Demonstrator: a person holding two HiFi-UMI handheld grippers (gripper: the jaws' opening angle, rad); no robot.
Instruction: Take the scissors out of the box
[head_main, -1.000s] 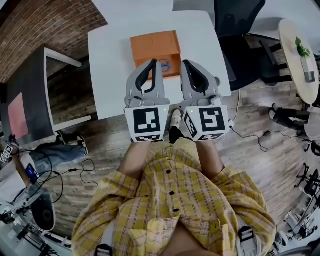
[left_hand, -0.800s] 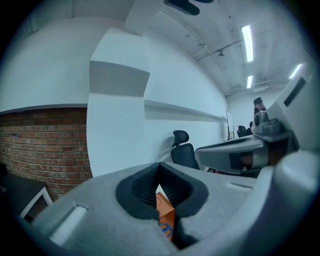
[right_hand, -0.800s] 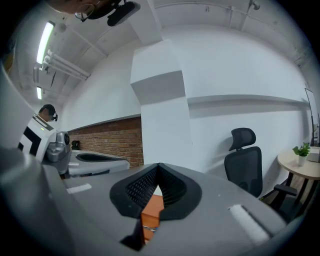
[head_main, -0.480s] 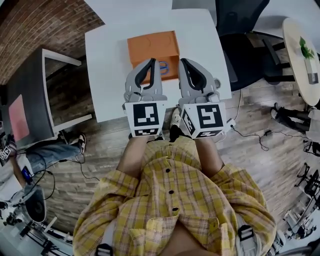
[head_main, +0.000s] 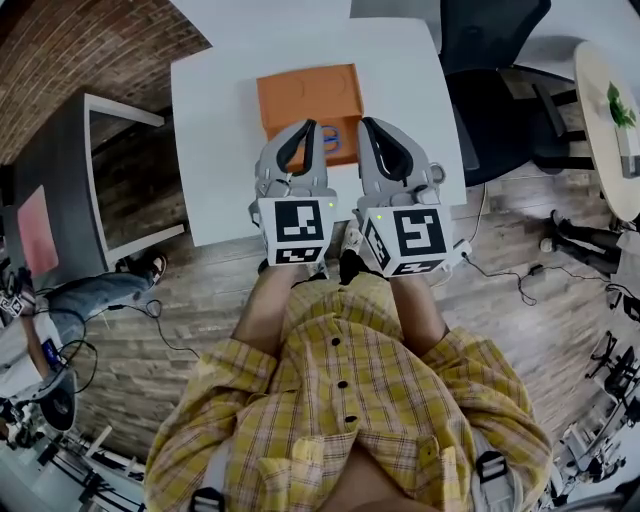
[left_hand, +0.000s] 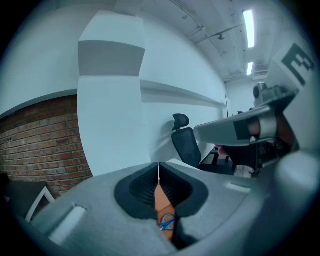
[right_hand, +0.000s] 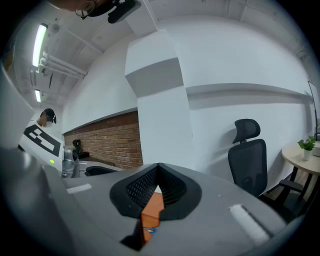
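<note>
An open orange box (head_main: 308, 98) lies on the white table (head_main: 220, 120). Blue-handled scissors (head_main: 333, 139) rest inside it by its near edge. My left gripper (head_main: 313, 126) hovers over the box's near left part, shut and empty. My right gripper (head_main: 366, 125) is beside it at the box's near right corner, also shut on nothing. In the left gripper view, the box (left_hand: 162, 201) and the scissors' blue handles (left_hand: 168, 221) show through the gap below the closed tips (left_hand: 159, 169). The right gripper view shows the box (right_hand: 152, 210) below its closed tips (right_hand: 159, 169).
A black office chair (head_main: 492, 70) stands right of the table. A dark side table (head_main: 60, 180) is at the left, and a round table with a plant (head_main: 612, 100) at the far right. Cables lie on the wooden floor (head_main: 520, 270).
Both grippers have edged a little forward and lower over the box's near edge, the left one more. Their jaws stayed shut.
</note>
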